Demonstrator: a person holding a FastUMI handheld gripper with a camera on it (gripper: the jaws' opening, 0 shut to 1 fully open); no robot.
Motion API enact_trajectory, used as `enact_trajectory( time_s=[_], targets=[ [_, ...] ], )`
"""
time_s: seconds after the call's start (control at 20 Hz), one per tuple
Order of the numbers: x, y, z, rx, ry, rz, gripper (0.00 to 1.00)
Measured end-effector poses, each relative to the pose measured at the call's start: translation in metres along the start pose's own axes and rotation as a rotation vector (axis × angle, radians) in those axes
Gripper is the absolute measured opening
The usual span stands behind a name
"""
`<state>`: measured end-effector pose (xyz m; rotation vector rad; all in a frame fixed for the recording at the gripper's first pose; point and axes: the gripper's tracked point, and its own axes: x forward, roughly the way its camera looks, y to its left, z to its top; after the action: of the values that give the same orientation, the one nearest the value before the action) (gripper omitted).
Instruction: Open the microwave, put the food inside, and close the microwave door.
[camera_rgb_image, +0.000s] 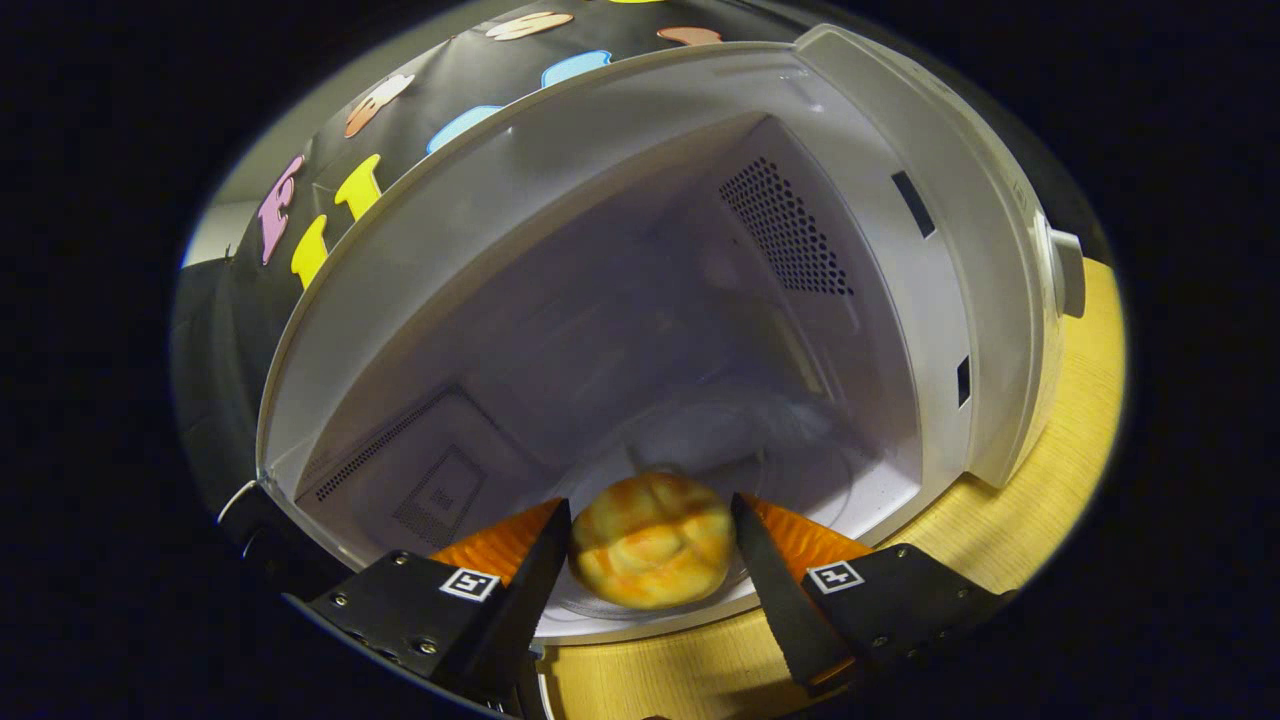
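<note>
Two jaws of your gripper (650, 530) flank the bread roll (652, 540), one on its left side and one on its right; whether both press on it you cannot tell from this view. Roll sits at the near edge of the microwave (640, 300) cavity, over the glass turntable (800, 470). Door is open. Vent holes show on the right inner wall, a mesh panel on the left. Microwave stands on the wooden surface (1060, 440).

Gripper-mounted fisheye, tilted, close before the open microwave (900, 150) cavity
</note>
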<state>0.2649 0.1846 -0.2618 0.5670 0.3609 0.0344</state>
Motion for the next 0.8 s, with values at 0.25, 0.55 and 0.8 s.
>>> enact_trajectory(
  time_s=[0.25, 0.55, 0.8],
  targets=[
    [-0.014, 0.003, 0.001, -0.018, 0.014, 0.02, 0.96],
    [-0.086, 0.036, 0.026, -0.143, -0.049, 0.103, 0.97],
    [-0.16, 0.068, 0.053, -0.252, -0.084, 0.177, 0.96]
  ],
)
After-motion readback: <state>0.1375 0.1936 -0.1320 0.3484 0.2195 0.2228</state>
